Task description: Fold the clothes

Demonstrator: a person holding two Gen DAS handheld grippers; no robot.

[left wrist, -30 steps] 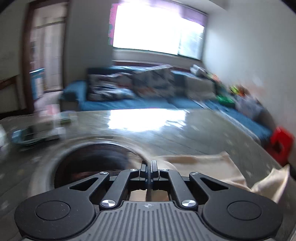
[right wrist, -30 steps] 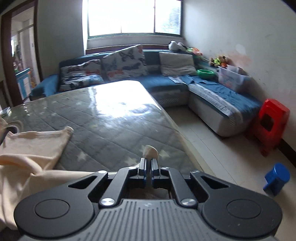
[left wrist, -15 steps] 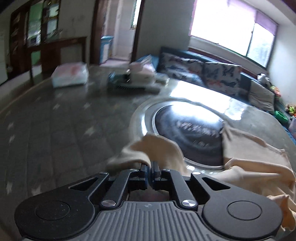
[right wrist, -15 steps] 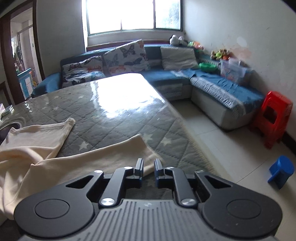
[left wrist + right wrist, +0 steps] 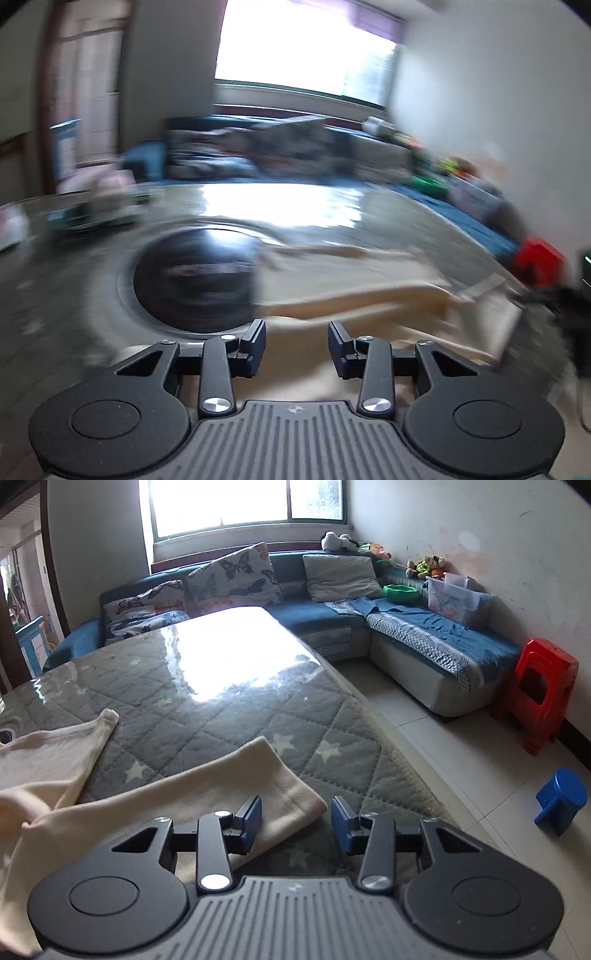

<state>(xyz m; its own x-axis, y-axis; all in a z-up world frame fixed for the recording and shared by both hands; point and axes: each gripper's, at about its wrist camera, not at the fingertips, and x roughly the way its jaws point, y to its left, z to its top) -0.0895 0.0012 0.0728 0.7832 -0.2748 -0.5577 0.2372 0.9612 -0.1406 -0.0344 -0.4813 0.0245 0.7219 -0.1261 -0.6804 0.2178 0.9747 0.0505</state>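
right wrist view is showing the table (image 5: 229, 686), quilted grey with stars under a glossy cover, carrying a cream garment (image 5: 155, 797) that is lying spread across its near left part. one sleeve or hem end (image 5: 284, 786) is reaching toward the table's right edge; another flap (image 5: 92, 731) is lying further back, apart from it. the right gripper (image 5: 295, 823) is hovering just over that near end with its fingers (image 5: 251, 812) standing wide apart and holding nothing.

left wrist view is heavily motion-blurred. the left gripper (image 5: 296, 345) is also showing its fingers spread wide and empty, above the cloth (image 5: 351, 295), beside a dark round inset (image 5: 195, 280) in the table.

whether this is lying between folds or at some other stage, cannot tell from one moment; the garment is looking rumpled, not squared.

risks, judged:
- slick cover is likely letting the cloth slide when pulled, skewing any fold.
- near end is lying close to the table edge; a nudge could be sending it over the side.
- blur is suggesting fast motion on the left side; a quick grab could be pinching two layers or missing.
- bunched ridge at left (image 5: 22, 812) could be getting trapped inside a fold.
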